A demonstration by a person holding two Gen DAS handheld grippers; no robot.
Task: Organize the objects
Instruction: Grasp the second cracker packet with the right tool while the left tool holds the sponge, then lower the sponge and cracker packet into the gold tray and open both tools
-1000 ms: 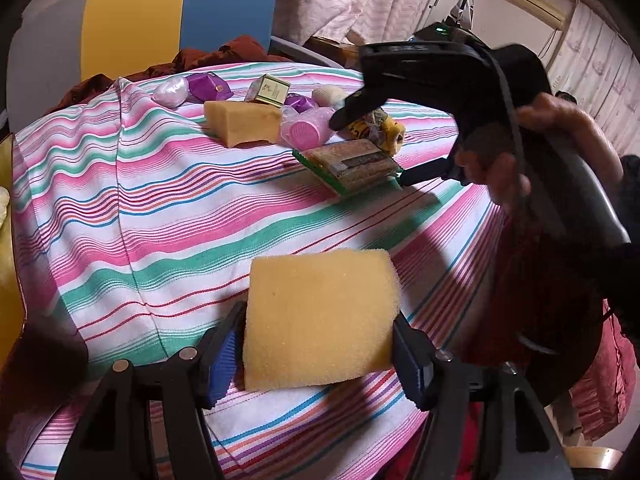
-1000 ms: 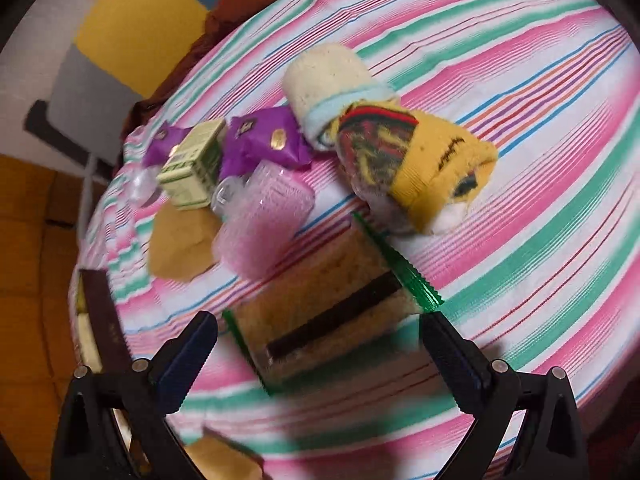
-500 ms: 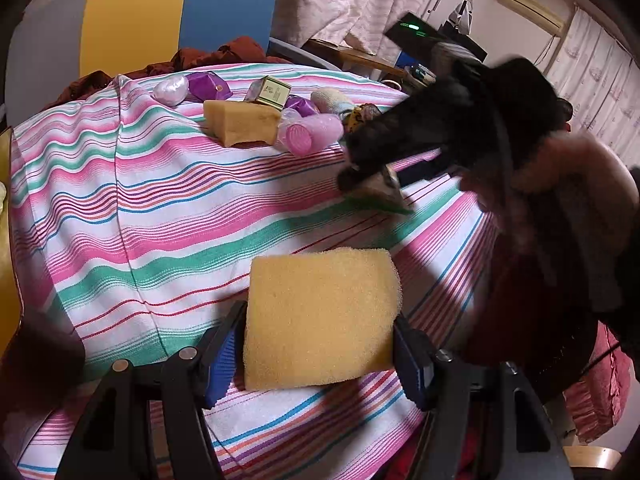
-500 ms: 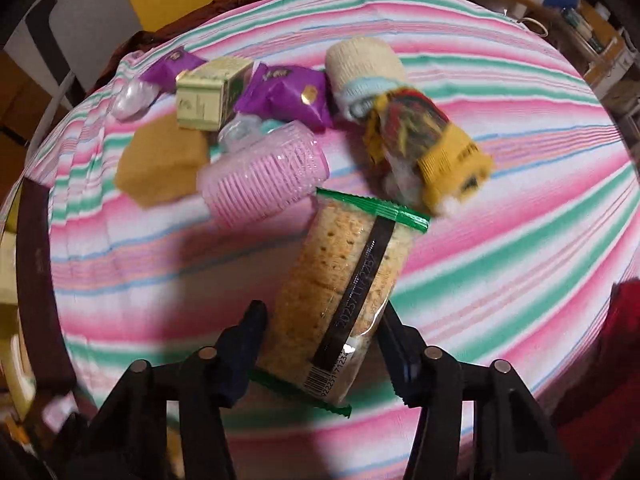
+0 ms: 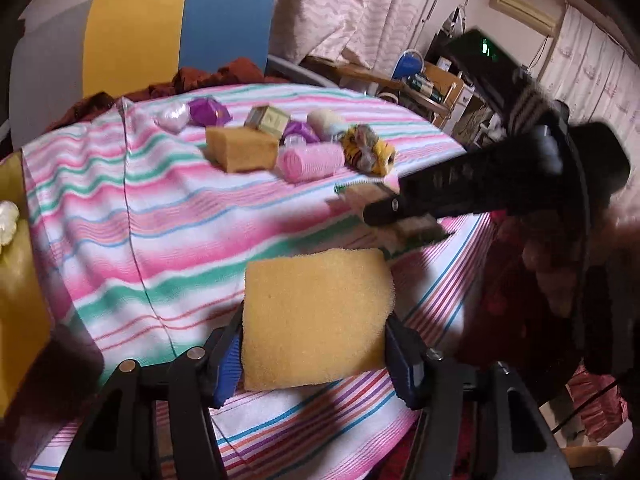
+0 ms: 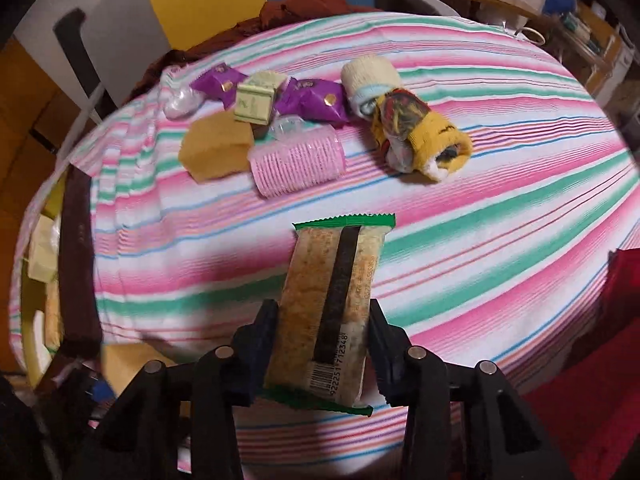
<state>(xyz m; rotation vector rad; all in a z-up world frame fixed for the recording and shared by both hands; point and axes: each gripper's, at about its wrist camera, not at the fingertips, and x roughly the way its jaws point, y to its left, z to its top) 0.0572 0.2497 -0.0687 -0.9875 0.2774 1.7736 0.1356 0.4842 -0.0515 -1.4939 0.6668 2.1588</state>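
Pinching a yellow sponge [image 5: 316, 316], the left gripper [image 5: 314, 356] mirrors the right gripper [image 6: 320, 356] clamping a cracker packet [image 6: 332, 312].

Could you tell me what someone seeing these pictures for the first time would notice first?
Probably the two held items: the left gripper is clamped on a square yellow foam sponge, and the right gripper grips a clear green-edged cracker packet above the pink, green and white striped tablecloth. Beyond them, at the far side, lies a cluster including a ribbed pink hair roller and a rolled yellow patterned sock.
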